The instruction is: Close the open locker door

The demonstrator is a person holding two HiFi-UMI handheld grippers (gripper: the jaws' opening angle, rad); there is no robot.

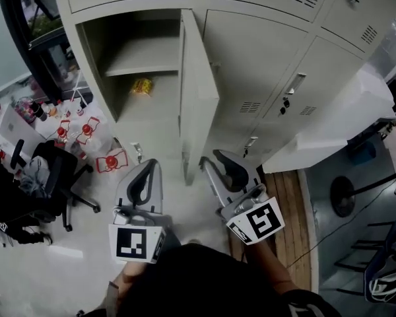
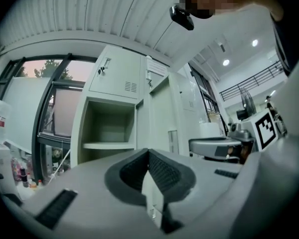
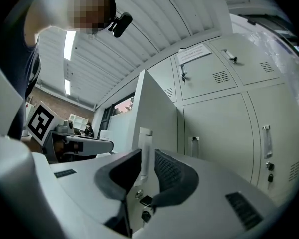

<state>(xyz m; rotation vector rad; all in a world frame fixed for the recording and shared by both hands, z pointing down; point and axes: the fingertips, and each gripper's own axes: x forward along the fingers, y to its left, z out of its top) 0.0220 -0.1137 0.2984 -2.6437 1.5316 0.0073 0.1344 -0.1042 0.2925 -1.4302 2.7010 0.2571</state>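
The open locker door (image 1: pixel 198 91) stands edge-on toward me, swung out from the beige locker bank (image 1: pixel 264 58). Its open compartment (image 1: pixel 135 51) holds a shelf and a yellow packet (image 1: pixel 142 86). My left gripper (image 1: pixel 143 172) hangs in front of the compartment, left of the door, with its fingertips touching. My right gripper (image 1: pixel 219 158) sits just right of the door's lower edge, apart from it. In the left gripper view the left gripper (image 2: pixel 148 156) faces the door (image 2: pixel 159 113). In the right gripper view the right gripper (image 3: pixel 147 156) has a narrow gap, through which the door's latch plate (image 3: pixel 146 143) shows.
A black office chair (image 1: pixel 49 177) and several red-labelled bottles (image 1: pixel 86 131) stand on the floor at the left. A white ledge (image 1: pixel 336 124) juts out at the right, above a wooden floor strip (image 1: pixel 287 203) and a round stand base (image 1: pixel 343 197).
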